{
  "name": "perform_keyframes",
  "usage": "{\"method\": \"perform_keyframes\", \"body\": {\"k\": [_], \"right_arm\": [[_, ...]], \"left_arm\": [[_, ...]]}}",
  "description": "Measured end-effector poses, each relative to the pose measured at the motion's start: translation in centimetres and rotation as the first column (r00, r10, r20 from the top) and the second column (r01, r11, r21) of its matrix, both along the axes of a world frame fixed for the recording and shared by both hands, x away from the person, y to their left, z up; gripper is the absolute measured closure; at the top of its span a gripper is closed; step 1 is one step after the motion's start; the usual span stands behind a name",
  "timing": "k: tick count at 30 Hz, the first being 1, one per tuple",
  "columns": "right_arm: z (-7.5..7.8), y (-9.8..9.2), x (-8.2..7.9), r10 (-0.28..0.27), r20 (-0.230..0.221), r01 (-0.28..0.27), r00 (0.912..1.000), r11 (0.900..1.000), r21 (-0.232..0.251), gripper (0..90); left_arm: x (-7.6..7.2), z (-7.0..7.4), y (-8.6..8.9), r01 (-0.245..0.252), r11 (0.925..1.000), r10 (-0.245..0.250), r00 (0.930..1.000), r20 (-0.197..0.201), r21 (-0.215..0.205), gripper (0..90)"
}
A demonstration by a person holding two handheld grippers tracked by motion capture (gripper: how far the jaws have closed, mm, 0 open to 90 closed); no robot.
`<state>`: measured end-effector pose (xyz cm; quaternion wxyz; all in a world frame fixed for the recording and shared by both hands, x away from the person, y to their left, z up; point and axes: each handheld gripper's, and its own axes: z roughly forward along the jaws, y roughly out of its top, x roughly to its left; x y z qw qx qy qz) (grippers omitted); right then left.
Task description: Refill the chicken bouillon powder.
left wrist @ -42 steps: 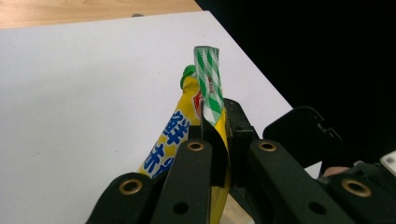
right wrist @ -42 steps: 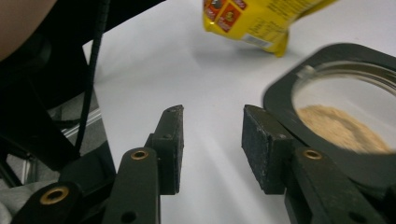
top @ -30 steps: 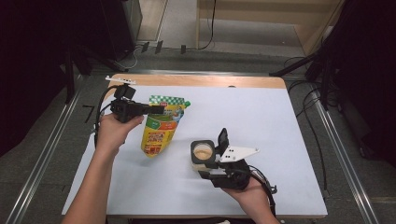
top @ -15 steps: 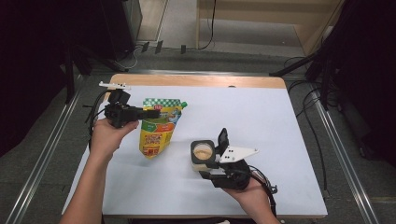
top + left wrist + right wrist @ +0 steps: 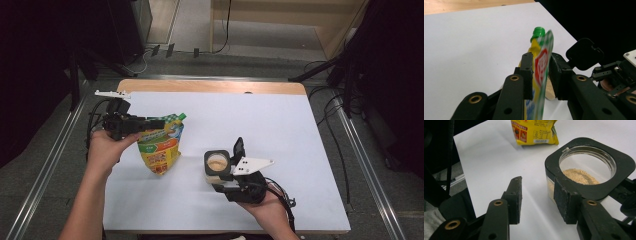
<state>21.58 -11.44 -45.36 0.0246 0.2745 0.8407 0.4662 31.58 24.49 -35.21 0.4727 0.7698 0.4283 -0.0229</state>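
Left gripper view puts my left gripper (image 5: 541, 72) astride the top edge of the yellow pouch (image 5: 541, 67); its jaws have just been opening, and I see a sliver of gap on each side, so the pads no longer press on the pouch between them. The pouch's green cap (image 5: 539, 32) pokes up beyond the jaw tips. From the high view, that left gripper (image 5: 157, 123) reaches the pouch (image 5: 160, 145) from its left side, and the pouch stands propped on the white table (image 5: 280, 120), its top leaning toward the jaws.

My right gripper (image 5: 537, 195) sits spread, one pad against the near wall of the jar (image 5: 586, 170), the other pad off in open air, nothing pinched. The jar has a black square rim, clear sides and tan powder inside; its flip lid (image 5: 239, 148) stands open. In the high view the jar (image 5: 217, 162) stands to the right of the pouch, near but apart, with the right gripper (image 5: 225, 176) just beyond it.
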Motion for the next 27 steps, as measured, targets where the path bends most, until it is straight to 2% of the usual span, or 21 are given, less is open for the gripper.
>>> {"method": "perform_keyframes", "body": {"k": [10,14,19,27], "right_arm": [[0.1,-0.2,0.1,-0.006,0.006,0.006,1.0,1.0,0.005,60.1],[0.1,-0.3,0.1,-0.008,0.003,0.008,1.0,1.0,0.007,60.4],[0.1,-0.3,0.1,-0.007,0.002,0.007,1.0,1.0,0.006,60.7],[0.1,-0.3,0.2,-0.009,-0.009,0.009,0.9999,1.0,0.01,61.3]], "left_arm": [[-0.3,0.4,-0.1,0.01,0.9999,-0.01,0.9999,-0.008,0.008,65.8],[-0.5,0.9,-0.2,0.019,0.9998,-0.019,0.9997,-0.015,-0.008,61.9],[-0.6,1.0,-0.3,0.025,0.9997,-0.025,0.9996,-0.012,-0.006,60.9],[-0.7,1.3,0.0,0.022,0.9994,-0.022,0.9997,-0.01,-0.026,59.2]]}}
